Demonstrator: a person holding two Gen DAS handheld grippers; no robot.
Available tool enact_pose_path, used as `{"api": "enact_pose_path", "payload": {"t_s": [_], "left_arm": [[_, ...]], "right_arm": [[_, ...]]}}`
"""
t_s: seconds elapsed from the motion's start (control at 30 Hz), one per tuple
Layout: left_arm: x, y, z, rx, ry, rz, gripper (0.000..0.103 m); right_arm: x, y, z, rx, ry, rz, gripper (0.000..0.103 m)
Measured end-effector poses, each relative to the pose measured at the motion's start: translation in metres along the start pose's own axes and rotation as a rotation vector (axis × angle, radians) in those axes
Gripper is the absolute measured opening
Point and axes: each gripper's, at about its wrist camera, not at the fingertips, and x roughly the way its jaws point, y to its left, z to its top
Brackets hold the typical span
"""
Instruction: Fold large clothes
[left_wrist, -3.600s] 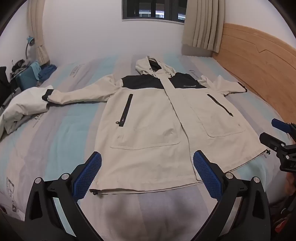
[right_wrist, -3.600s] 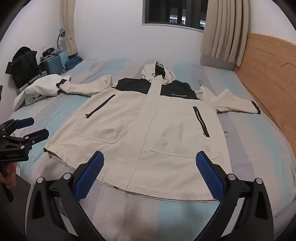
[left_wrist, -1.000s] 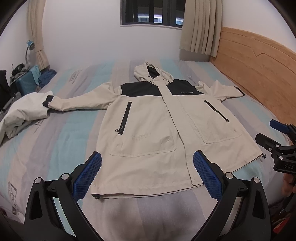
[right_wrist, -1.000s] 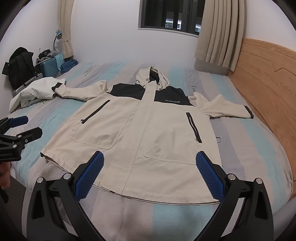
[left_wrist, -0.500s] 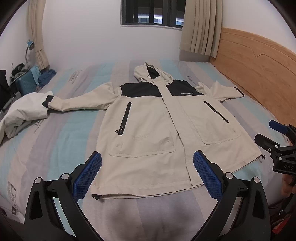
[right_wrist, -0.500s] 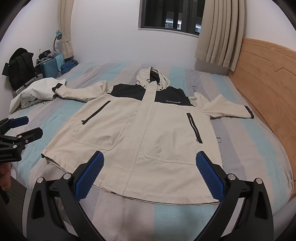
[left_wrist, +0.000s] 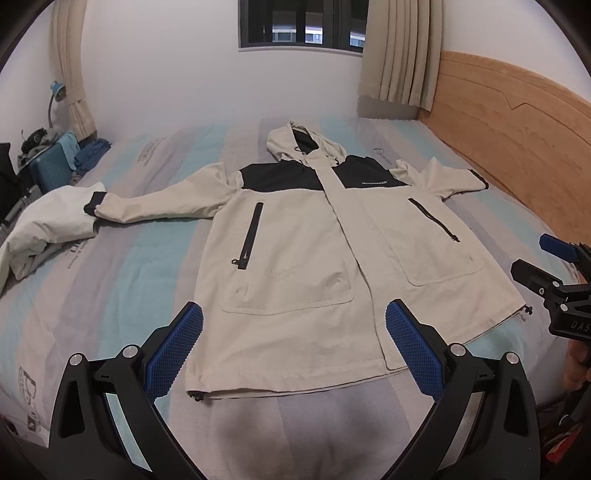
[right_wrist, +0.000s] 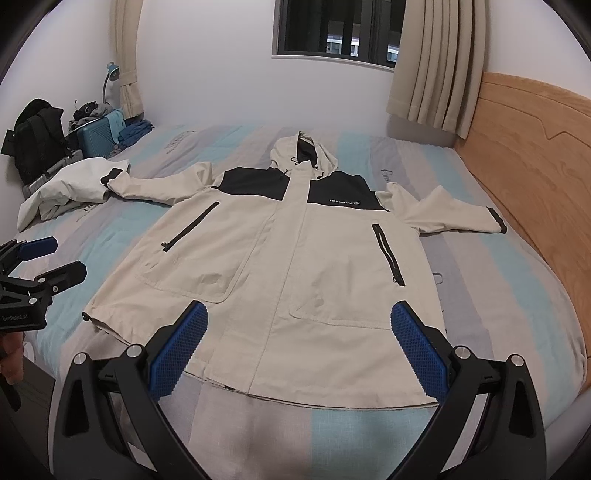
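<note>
A cream hooded jacket (left_wrist: 303, 258) with black shoulder panels lies flat and face up on the striped bed, sleeves spread out to both sides, hood toward the far wall; it also shows in the right wrist view (right_wrist: 295, 266). My left gripper (left_wrist: 294, 332) is open and empty, held above the jacket's hem. My right gripper (right_wrist: 299, 332) is open and empty, also above the hem. The right gripper shows at the right edge of the left wrist view (left_wrist: 554, 280), and the left gripper at the left edge of the right wrist view (right_wrist: 33, 273).
A white garment (left_wrist: 48, 225) lies bunched at the bed's left edge by the jacket's cuff. A wooden headboard (left_wrist: 517, 140) runs along the right. A blue suitcase (right_wrist: 99, 136) and a black backpack (right_wrist: 37, 136) stand at the far left. The striped bedsheet (left_wrist: 92, 280) surrounds the jacket.
Both grippers have drifted very slightly; the jacket lies as before. Both grippers stay open and empty.
</note>
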Motion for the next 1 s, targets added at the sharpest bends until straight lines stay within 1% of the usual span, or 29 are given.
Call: {"api": "enact_pose_path", "payload": {"t_s": [0.13, 0.23, 0.47, 0.7, 0.9, 1.0], "left_arm": [[0.006, 0.003, 0.006, 0.003, 0.018, 0.000, 0.097], [0.011, 0.007, 0.013, 0.012, 0.010, 0.005, 0.097], [0.034, 0.019, 0.034, -0.038, 0.034, -0.015, 0.097], [0.059, 0.014, 0.068, -0.013, 0.014, -0.003, 0.097], [0.082, 0.014, 0.100, -0.022, 0.034, -0.019, 0.097], [0.089, 0.011, 0.113, -0.011, 0.036, -0.009, 0.097]], "right_arm": [[0.004, -0.004, 0.007, 0.021, 0.009, -0.003, 0.096], [0.009, -0.007, 0.014, 0.038, 0.020, 0.001, 0.096], [0.022, -0.014, 0.032, 0.035, 0.035, -0.021, 0.096], [0.045, -0.029, 0.055, 0.049, 0.071, 0.015, 0.096], [0.063, -0.041, 0.078, 0.041, 0.071, 0.017, 0.096], [0.075, -0.051, 0.091, 0.038, 0.070, 0.026, 0.096]]}}
